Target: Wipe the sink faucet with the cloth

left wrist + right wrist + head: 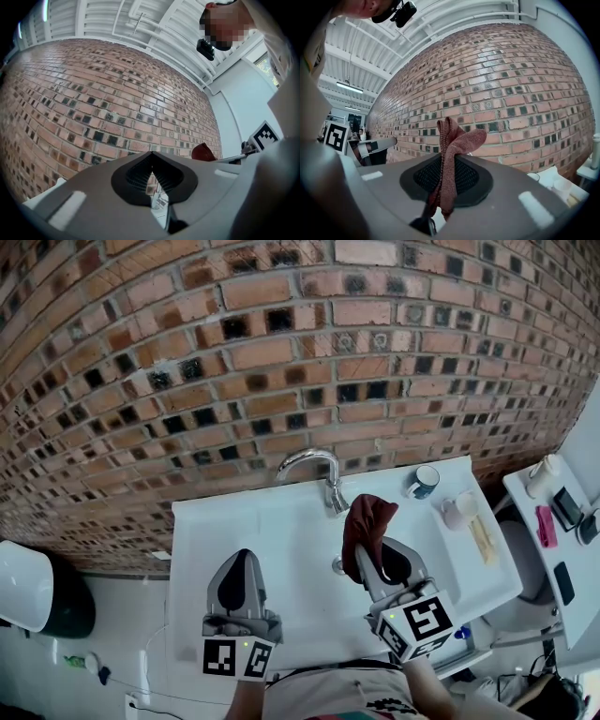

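A chrome faucet (314, 470) curves over the back of the white sink (281, 531) below the brick wall. My right gripper (367, 554) is shut on a dark red cloth (366, 521), held just in front of and right of the faucet's base. In the right gripper view the cloth (452, 154) sticks up from between the jaws (447, 180). My left gripper (239, 579) hovers over the sink's left half, jaws together and holding nothing; the left gripper view shows its tips (152, 176) meeting, with the cloth (202, 151) off to the right.
A mug (422, 482) and a small cup (454, 512) stand on the sink's right ledge. A shelf (562, 521) with small items lies further right, above a toilet (520, 568). A white bin lid (21, 582) is at far left.
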Tool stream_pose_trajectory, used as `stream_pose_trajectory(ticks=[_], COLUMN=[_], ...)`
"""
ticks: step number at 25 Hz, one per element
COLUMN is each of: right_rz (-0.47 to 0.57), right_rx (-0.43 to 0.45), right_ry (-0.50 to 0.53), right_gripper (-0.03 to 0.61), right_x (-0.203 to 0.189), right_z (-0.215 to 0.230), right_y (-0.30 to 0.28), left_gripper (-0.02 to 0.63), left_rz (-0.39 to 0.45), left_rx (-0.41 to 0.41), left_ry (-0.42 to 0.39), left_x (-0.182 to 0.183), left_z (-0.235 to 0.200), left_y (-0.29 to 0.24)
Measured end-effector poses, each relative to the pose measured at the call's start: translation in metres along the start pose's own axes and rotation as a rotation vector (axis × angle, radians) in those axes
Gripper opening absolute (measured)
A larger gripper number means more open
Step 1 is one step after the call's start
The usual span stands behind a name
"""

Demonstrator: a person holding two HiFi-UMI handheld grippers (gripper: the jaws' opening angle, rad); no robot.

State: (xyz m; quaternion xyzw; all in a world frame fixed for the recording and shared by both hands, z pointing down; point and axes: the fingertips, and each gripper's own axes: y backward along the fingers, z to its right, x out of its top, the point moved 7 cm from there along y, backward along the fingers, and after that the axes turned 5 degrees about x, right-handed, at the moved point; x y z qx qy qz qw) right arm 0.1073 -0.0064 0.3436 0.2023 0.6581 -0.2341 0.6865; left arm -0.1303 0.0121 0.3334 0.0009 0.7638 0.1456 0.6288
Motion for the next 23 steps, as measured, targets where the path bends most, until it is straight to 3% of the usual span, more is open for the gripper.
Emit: stream_pose_trajectory(ticks=[23], right_rz=[0.0], right_rx=[0.007], right_ry=[-0.006], right_gripper=[0.048], right_x=[0.0], right_z=[-0.0025], right_y=[-0.002], left_gripper=[0.003], left_rz=[-0.002], left_rx=[-0.003], left_ry=[0.004], left_x=[-0.0001], left_z=[0.0008], left_y=[0.0009])
